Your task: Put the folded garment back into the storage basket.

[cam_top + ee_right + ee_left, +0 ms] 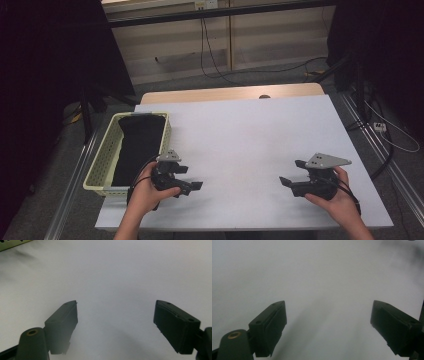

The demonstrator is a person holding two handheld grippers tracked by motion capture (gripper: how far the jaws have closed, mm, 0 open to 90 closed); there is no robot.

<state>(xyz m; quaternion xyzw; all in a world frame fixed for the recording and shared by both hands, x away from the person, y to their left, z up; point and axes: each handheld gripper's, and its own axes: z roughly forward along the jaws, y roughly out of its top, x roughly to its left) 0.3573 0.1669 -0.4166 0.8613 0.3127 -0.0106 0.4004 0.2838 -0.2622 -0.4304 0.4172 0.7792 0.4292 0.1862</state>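
Left gripper (192, 178): you hold it low over the table at about 8 o'clock of the white top, just right of the basket's near end. Its jaws stand wide apart with nothing between them, and they point towards 3 o'clock, at your other hand. In the left gripper view (328, 322) the bare white surface lies between the two black jaws.

Right gripper (292, 172): you hold it at about 4 o'clock of the top, well apart from the left one. Its jaws are spread wide and empty, and they point towards 9 o'clock, across the table. In the right gripper view (115, 320) white table shows between the jaws, and a strip of the basket's pale rim (12, 244) sits at the far upper left.

Left hand (147, 192): it wraps the gripper's handle from below, the forearm coming in from 6 o'clock.

Right hand (336, 196): it grips the handle from the near side, under the grey plate.

Basket (99, 162): pale yellow with slotted walls, it rests on the table's left edge at 9 o'clock, its long side running away from you.

Cloth (136, 147): black, it lies inside the basket and covers most of its floor. Neither gripper touches it.

Table (250, 135): a white top, bare between the grippers.
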